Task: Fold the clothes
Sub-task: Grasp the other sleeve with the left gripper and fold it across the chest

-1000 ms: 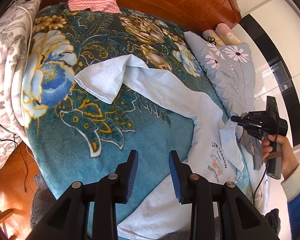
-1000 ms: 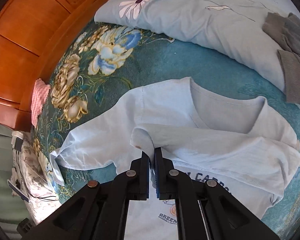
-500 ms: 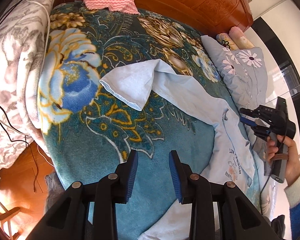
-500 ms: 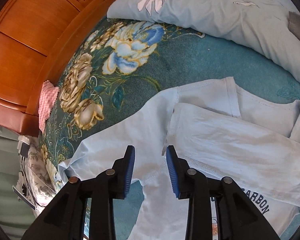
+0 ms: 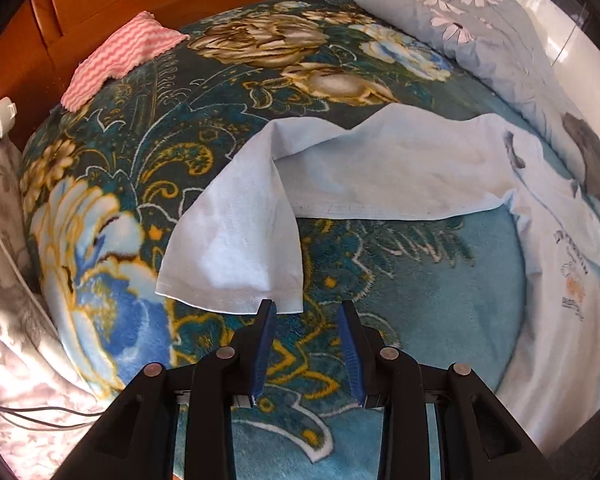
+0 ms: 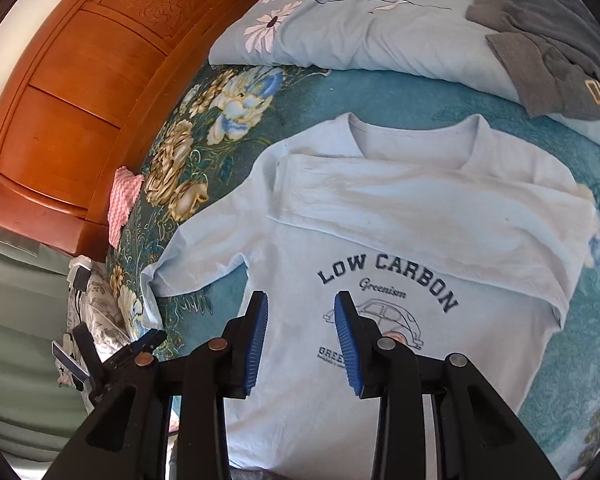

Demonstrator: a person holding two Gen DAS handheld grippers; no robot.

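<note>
Left tongs [image 5: 306,310] are spread apart, empty, just short of the cuff of the shirt's long sleeve [image 5: 236,248], which lies stretched across the floral blanket [image 5: 400,304]. Right tongs [image 6: 300,300] gape too, over the pale blue shirt [image 6: 380,248], spread flat on the bed with the other sleeve folded across its chest.

The pale blue cotton T-shirt [image 6: 380,248], centre of the right wrist view, reads "LOW CARBON" in dark arched capitals, "Greenism" in script beneath, and a partly hidden "GREE" lower down. Upper right, the grey folded garment [image 6: 556,40] bears unreadable yellow letters.
</note>
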